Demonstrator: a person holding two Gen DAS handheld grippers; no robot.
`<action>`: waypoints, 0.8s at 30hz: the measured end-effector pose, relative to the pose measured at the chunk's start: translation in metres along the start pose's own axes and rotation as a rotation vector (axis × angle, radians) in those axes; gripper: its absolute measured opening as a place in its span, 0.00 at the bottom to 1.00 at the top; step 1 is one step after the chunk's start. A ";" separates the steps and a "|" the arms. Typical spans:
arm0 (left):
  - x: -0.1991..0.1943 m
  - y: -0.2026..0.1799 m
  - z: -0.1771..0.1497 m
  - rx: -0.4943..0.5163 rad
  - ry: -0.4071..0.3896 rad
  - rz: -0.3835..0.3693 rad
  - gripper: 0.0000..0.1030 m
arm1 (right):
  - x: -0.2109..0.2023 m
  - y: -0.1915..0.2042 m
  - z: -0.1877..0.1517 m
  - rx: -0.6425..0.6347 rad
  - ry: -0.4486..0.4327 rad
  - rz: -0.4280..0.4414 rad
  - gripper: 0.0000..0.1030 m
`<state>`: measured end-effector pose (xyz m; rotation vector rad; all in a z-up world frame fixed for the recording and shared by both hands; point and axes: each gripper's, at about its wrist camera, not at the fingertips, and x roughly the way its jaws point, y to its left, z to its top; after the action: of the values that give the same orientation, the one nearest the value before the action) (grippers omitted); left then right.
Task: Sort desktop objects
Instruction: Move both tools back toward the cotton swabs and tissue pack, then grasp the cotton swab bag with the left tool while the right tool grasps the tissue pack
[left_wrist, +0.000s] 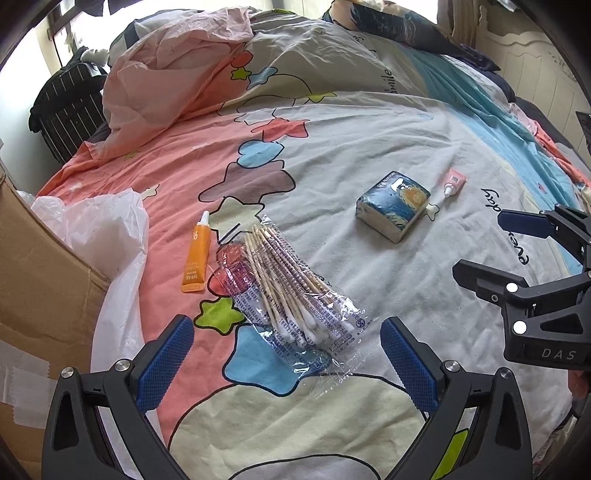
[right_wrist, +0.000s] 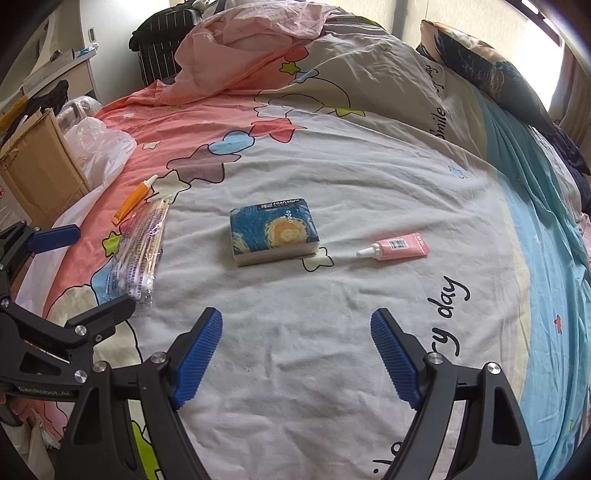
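A clear bag of cotton swabs (left_wrist: 291, 291) lies on the bedspread just ahead of my open, empty left gripper (left_wrist: 286, 354). An orange tube (left_wrist: 195, 258) lies left of the bag. A blue tissue pack (left_wrist: 393, 205) and a small pink tube (left_wrist: 454, 182) lie farther right. In the right wrist view the tissue pack (right_wrist: 273, 230) lies ahead of my open, empty right gripper (right_wrist: 295, 350), the pink tube (right_wrist: 397, 247) is to its right, the swab bag (right_wrist: 142, 251) and orange tube (right_wrist: 135, 199) to its left.
A cardboard box (left_wrist: 40, 280) with a white plastic bag (left_wrist: 110, 229) stands at the bed's left edge. A bunched pink quilt (left_wrist: 177, 70) and a dark pillow (right_wrist: 491, 77) lie at the far side. A black striped case (left_wrist: 70, 110) stands beyond the bed.
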<state>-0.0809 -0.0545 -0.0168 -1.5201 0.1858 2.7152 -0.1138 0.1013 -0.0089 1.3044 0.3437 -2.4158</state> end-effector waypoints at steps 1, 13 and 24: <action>0.002 0.001 0.000 -0.004 0.002 0.000 1.00 | 0.001 0.002 0.001 -0.010 0.001 0.005 0.78; 0.016 0.010 0.005 -0.061 0.020 -0.020 1.00 | 0.013 0.006 0.011 -0.035 0.007 0.042 0.78; 0.025 0.017 0.013 -0.114 0.038 -0.057 1.00 | 0.015 0.009 0.022 -0.087 -0.016 0.060 0.78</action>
<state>-0.1066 -0.0708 -0.0300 -1.5799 -0.0119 2.6974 -0.1337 0.0814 -0.0102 1.2400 0.3948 -2.3333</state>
